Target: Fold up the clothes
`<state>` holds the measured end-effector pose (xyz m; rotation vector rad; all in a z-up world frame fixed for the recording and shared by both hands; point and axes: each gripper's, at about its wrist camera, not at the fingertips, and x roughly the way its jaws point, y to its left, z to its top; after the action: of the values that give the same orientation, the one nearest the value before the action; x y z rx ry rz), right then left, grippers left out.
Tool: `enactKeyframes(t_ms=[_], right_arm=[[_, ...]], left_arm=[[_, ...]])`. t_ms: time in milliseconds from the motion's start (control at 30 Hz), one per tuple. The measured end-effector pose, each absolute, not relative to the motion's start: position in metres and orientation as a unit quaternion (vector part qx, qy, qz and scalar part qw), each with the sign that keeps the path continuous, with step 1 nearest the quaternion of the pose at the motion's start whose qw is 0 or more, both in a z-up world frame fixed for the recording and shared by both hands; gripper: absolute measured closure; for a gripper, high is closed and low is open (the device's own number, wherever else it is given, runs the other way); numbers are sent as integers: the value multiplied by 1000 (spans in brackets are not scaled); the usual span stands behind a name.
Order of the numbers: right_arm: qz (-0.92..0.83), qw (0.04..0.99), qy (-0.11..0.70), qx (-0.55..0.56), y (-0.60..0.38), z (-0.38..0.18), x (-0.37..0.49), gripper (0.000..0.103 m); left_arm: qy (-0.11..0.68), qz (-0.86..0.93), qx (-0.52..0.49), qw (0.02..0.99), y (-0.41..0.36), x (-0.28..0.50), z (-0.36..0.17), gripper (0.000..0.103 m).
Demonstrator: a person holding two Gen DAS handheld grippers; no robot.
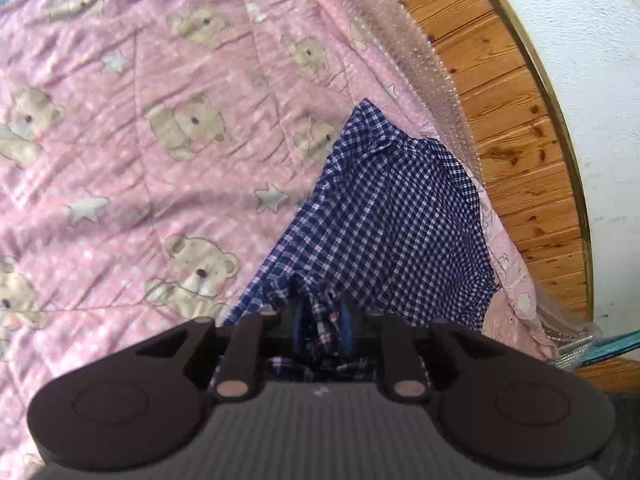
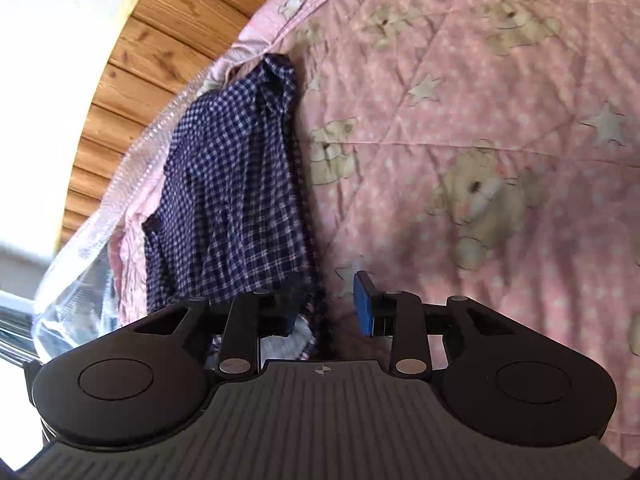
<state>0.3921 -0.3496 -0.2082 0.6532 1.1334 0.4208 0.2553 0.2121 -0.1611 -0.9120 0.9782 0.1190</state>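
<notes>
Two tools work one navy-and-white checked cotton shirt [image 1: 384, 216] lying on the pink bear-print quilt [image 1: 160, 128] by the bed's wood-panelled edge. The left tool [image 1: 322, 320] pinches its near hem; the right tool [image 2: 332, 312] stands released, cloth between. Mid-fold, I judge; next, regrip and carry over.

Both cameras ride just behind their claws, tilted down at the bed from close up. The left claw [image 1: 320, 316] camera looks across the pink quilt [image 1: 140, 140] with the wooden wall [image 1: 500, 120] on its right. The right claw [image 2: 330, 312] camera has that wall on its left. Both views share the checked shirt [image 1: 380, 216] and the quilt's edge.
</notes>
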Motion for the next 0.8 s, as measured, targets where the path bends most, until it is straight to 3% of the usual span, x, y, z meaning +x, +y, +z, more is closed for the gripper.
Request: enactKeyframes(t_ms=[300,400,433,600,800], right_arm=[[255,830,487,98,-315,-149,358,66],[298,826,475,52,-276,-129,351,56],[313,821,474,47,-262,-125,349,51],[351,802,482,24,-199,-122,345,49],[414,792,433,-116,-113,-107,336,49]], left_arm=[[486,24,-324,812,216,237,-153,50],[486,-6,-279,828,216,242,-163,35],[490,-16,-266,830,215,248,-168,35],[492,-100,-196,842,213,271,-180,35],[485,-136,-224,834,229,270,-179,35]])
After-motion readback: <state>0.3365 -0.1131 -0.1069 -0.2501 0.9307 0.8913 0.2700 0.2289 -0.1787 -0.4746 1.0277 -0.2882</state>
